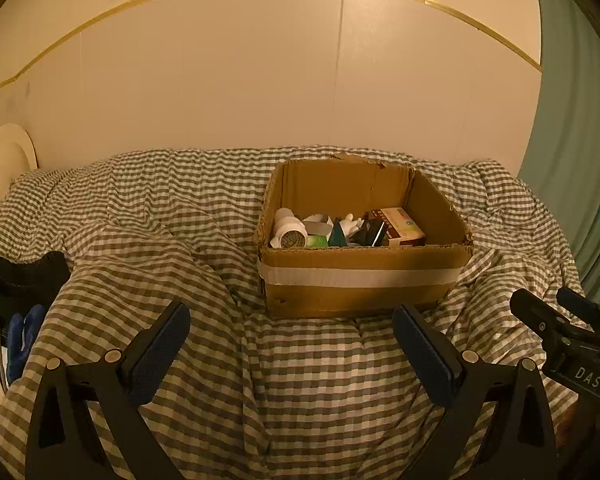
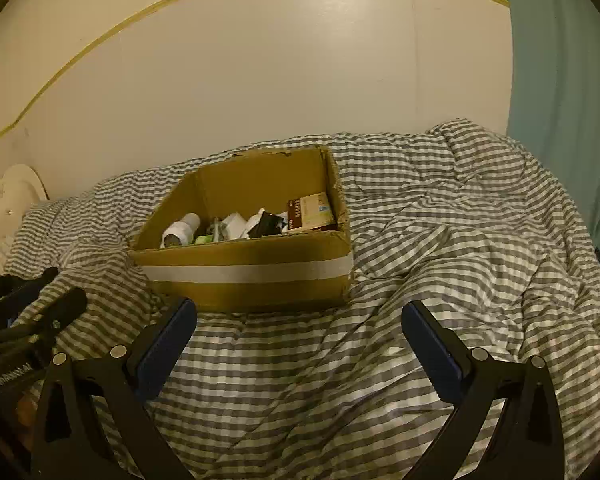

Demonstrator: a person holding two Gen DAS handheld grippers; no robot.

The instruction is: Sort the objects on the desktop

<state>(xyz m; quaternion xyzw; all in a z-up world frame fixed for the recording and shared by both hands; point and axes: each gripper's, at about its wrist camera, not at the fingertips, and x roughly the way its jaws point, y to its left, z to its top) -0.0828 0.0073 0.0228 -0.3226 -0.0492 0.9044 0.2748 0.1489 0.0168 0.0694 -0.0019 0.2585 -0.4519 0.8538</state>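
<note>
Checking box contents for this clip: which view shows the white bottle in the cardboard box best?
The left wrist view: the white bottle lies with its printed cap end facing the camera. In the right wrist view the cardboard box wall hides its lower part.

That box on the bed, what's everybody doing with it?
Nobody is touching it right now. The cardboard box sits on the checked blanket, already holding small things: a white bottle, a brown and cream carton and some dark packets. A person holds two grippers in front of it. The left gripper and the right gripper are both open and empty, hovering over the blanket short of the box, so nothing is being picked up or dropped at this moment.
</note>
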